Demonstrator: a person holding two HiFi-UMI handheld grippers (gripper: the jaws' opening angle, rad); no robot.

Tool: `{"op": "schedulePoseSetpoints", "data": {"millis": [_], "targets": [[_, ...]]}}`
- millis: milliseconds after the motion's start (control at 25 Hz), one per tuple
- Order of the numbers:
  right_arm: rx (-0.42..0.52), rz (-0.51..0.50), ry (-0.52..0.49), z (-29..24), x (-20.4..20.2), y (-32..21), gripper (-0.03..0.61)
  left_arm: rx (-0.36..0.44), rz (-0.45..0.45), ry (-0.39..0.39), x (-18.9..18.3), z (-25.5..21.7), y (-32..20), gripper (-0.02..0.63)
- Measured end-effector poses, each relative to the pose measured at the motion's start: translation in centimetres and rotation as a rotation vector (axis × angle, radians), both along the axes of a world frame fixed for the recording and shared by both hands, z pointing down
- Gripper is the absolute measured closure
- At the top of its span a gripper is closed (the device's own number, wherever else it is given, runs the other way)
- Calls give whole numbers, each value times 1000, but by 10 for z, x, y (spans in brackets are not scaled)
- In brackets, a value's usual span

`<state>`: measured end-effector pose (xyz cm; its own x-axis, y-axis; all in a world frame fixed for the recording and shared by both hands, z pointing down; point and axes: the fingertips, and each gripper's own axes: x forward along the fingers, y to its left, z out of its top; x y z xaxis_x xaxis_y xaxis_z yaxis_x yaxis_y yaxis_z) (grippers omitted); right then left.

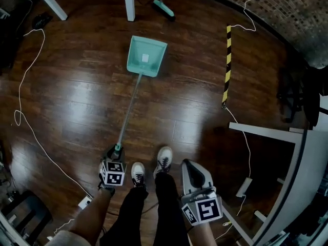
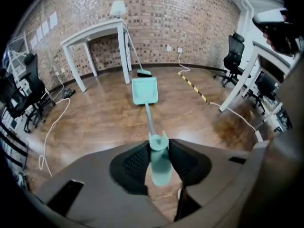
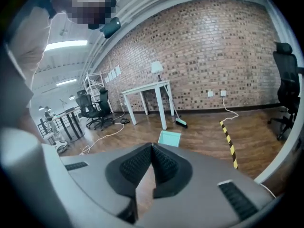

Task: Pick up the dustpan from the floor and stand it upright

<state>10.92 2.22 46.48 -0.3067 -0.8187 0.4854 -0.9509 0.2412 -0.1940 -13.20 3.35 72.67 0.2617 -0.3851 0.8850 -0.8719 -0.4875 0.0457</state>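
- On the wood floor [image 1: 77, 86] ahead of the person's shoes [image 1: 164, 160]: teal dustpan [image 1: 146, 55], pan end down, open face up, small pale label inside.
- Its long handle [image 1: 128, 109] runs straight back from the pan to the left claw [image 1: 117, 150], slanting up toward it. Dustpan is not upright.
- Can't tell if the pan sits fully flat or only its far edge touches the floor.
- Left claw: clamped on the teal grip at the handle's end. In the left gripper view, both ribbed pads [image 2: 135, 164] press its sides and the grip tip pokes out past them.
- Right claw [image 1: 190, 170]: jaws together at the tips, nothing between them, apart from the dustpan. It is held off to the right of the shoes.
- Beyond the pan: white table [image 2: 92, 32] against the brick wall [image 2: 190, 23], with a lamp [image 2: 118, 7] on top.
- Teal broom [image 1: 164, 8] leans by the table leg, head on the floor, near the pan's far edge but not touching.
- Yellow-black striped strip [image 1: 227, 65] lies on the floor right of the pan, well apart.
- White cable [image 1: 23, 101] loops across the floor on the left.
- Black office chair [image 2: 233, 56] stands at the right, beside another white table.
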Motion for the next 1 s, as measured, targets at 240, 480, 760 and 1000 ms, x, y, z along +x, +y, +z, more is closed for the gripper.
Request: {"op": "schedulePoseSetpoints", "data": {"millis": [240,480,760,1000], "targets": [[68,35,-27,-68,32,-55,586,121,-30,56,54,-111,-110,469],[113,50,-15,-103,79,-110,586,270,-66,106,109,-183,-226,466],[133,92,-39,-128,140,-164,586,388,-104,91,157,-237,-354,459],[140,74,-32,-135,167,-192,588,466,-115,83,167,-257,-422,459]]}}
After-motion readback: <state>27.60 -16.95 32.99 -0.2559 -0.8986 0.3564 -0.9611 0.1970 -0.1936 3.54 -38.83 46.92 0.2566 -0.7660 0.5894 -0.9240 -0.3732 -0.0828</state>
